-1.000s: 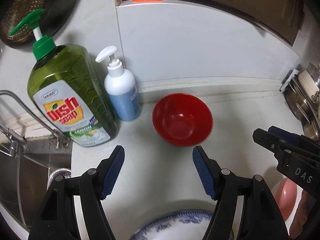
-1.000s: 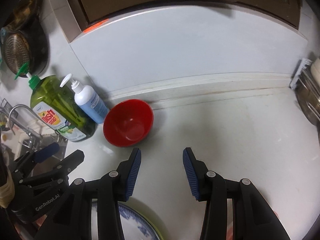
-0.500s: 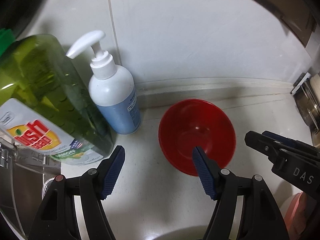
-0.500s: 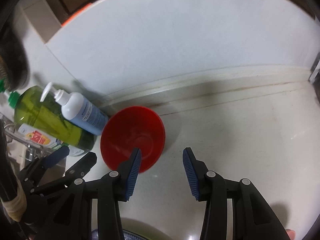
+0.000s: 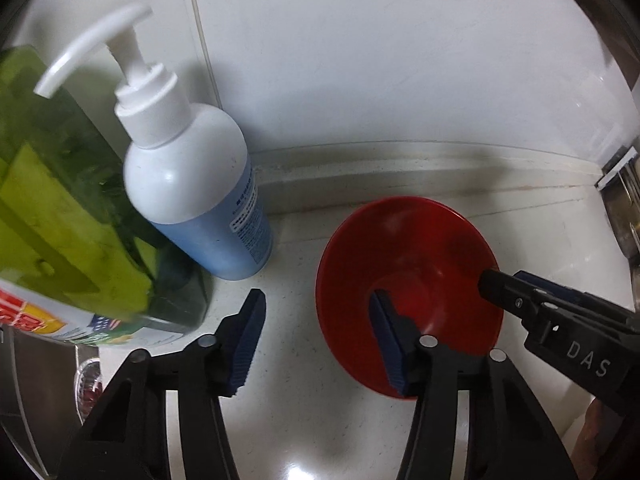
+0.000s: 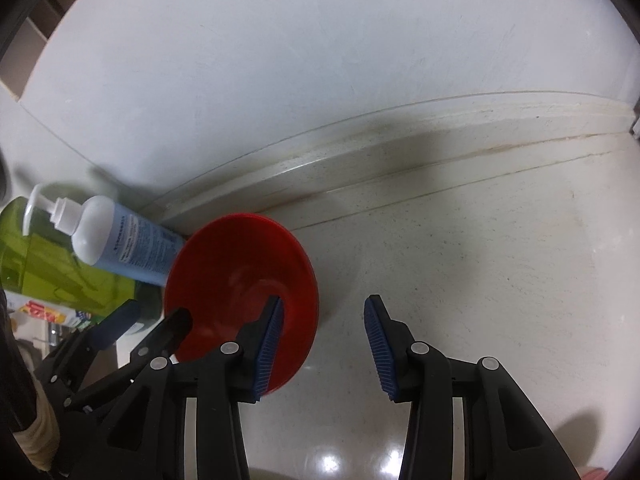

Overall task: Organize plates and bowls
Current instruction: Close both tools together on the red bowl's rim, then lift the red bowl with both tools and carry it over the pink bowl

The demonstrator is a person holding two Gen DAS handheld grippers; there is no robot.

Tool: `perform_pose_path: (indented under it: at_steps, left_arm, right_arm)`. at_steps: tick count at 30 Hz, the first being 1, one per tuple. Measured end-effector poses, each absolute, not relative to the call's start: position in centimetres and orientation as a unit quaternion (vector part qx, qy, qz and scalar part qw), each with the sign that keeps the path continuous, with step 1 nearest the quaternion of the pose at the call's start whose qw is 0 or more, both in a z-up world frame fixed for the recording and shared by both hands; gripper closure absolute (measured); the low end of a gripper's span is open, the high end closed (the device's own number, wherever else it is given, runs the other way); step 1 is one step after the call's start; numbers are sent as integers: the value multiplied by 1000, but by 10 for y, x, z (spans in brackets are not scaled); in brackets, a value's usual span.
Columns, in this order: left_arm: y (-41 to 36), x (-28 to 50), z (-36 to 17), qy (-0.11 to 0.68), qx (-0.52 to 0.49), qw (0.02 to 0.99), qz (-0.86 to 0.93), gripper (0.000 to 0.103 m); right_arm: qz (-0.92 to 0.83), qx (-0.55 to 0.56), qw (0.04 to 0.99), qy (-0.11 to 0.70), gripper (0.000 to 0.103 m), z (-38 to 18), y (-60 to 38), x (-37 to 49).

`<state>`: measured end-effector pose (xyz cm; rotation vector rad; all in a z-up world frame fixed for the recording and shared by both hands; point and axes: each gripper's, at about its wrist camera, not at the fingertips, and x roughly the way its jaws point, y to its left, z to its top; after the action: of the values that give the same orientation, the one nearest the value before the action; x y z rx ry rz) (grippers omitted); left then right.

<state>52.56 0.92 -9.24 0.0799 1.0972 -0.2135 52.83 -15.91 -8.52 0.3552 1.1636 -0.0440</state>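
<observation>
A red bowl point(image 5: 420, 248) point(image 6: 240, 256) stands upright on the pale counter near the back wall. My left gripper point(image 5: 318, 336) straddles the bowl's left rim, with one pad inside the bowl and the other outside over the counter. Its jaws are closing, and the pads are still apart from the rim. My right gripper point(image 6: 325, 344) straddles the bowl's right rim, left pad inside and right pad outside. Its jaws are closing slightly too, without pressing on the rim. Each gripper shows at the edge of the other's view, the right gripper point(image 5: 496, 284) and the left gripper point(image 6: 176, 316).
A white and blue pump bottle point(image 5: 192, 184) point(image 6: 120, 240) stands just left of the bowl, against a big green dish soap bottle point(image 5: 60, 220) point(image 6: 40, 264). The sink point(image 5: 40, 380) lies at lower left. A metal rack point(image 5: 624, 200) stands at the right. The wall rises close behind.
Both grippers have come down and forward onto the red bowl and now straddle its opposite rims. The left jaws have narrowed. The blue-patterned plate has dropped out of view.
</observation>
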Motion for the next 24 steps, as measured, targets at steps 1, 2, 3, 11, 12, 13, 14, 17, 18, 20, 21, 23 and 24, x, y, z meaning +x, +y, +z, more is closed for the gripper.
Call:
perform_pose_path:
  at_steps: [1,2,3,11,12,13,14,17,18,20,21,23,24]
  left_arm:
    - [6,526,-92,524,34,845,-102,53]
    - [6,527,-93,527,31,843,-104,56]
    - [5,529,-95,531,28,840,-107,57]
    - [0,534,-106,546,27,830,-111,77]
    - [-1,534,-107,547,28,829,-113,81]
    - [-2,533,-106,548,27,829,-114,82]
    - [-3,533,-107,548,27,828,-115,85]
    - [-9,544,-110,550,26,827,-116,88]
    - [-9,545,-110,550,25,827,-115,91]
    - [-8,550,-115,551,23,826,-115,93]
    - [-8,551,-115,551,25,826,-116,93]
    - [-9,551,-114,550,26,826,-116,93]
    - [-10,551,-114,550,29,826,-116,93]
  right_arm:
    - [-21,167,819,549,64,-87,-158,530]
    - [-21,168,817,551,68,-88,-158,531]
    - [-19,169,815,554,69,-91,-157,533]
    - [-9,167,808,565,89,-104,-149,540]
    - [-10,165,808,566,90,-106,-148,541]
    - [-10,165,808,566,91,-107,-148,540]
    - [-11,167,807,566,91,-108,-149,540]
    - [-11,174,806,566,91,-109,-150,540]
    - [-12,175,805,566,91,-110,-150,539]
    - [-12,178,804,567,92,-111,-150,541]
    - [-11,180,803,569,93,-112,-150,541]
    - [-10,176,803,569,94,-113,-150,540]
    - [-12,171,804,569,94,-112,-148,539]
